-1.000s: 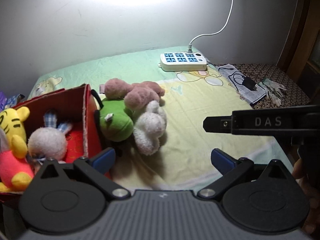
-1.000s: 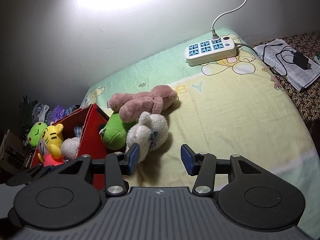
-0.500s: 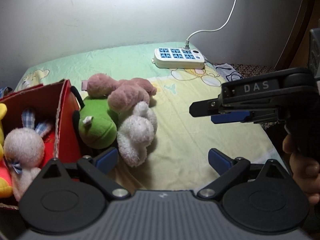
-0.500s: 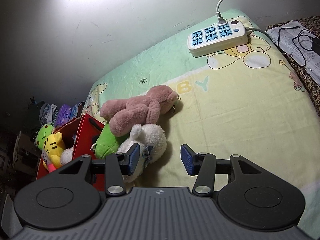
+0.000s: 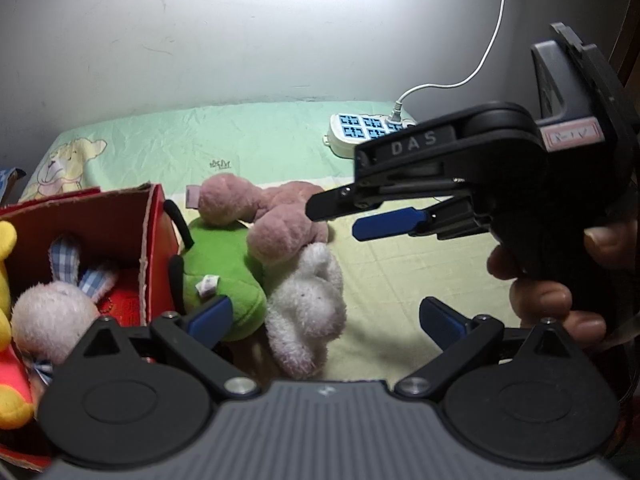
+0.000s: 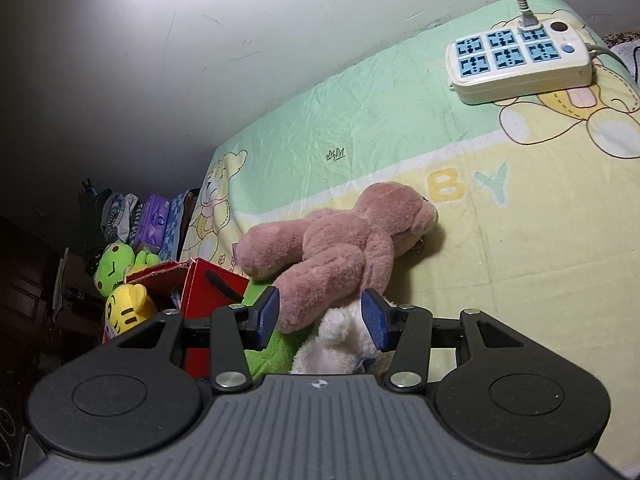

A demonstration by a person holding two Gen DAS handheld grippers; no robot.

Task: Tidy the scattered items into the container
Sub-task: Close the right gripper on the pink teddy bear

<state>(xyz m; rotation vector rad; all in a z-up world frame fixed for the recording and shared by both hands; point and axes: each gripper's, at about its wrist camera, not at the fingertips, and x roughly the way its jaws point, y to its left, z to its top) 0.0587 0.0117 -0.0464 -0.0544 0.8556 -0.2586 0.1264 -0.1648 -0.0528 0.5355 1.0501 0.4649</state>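
Three plush toys lie piled on the bed beside a red cardboard box (image 5: 156, 236): a pink bear (image 5: 276, 224), a green one (image 5: 224, 280) and a white one (image 5: 308, 316). My left gripper (image 5: 324, 316) stands wide open, low and just short of the white and green plush. My right gripper (image 5: 340, 220), held by a hand, hovers over the pink bear from the right. In the right wrist view the right gripper (image 6: 320, 316) is open, and the pink bear's (image 6: 340, 236) limb shows between its pads, with the white plush (image 6: 340, 344) below.
The box holds a pale bunny with checked ears (image 5: 52, 316) and a yellow toy (image 6: 128, 308); a green frog toy (image 6: 114, 264) sits behind it. A white power strip (image 6: 520, 60) with its cable lies at the bed's far right. The wall runs behind the bed.
My right gripper has swung left and down over the plush pile, and the pink bear now fills the space between its pads. The left gripper has drifted a little nearer the pile.
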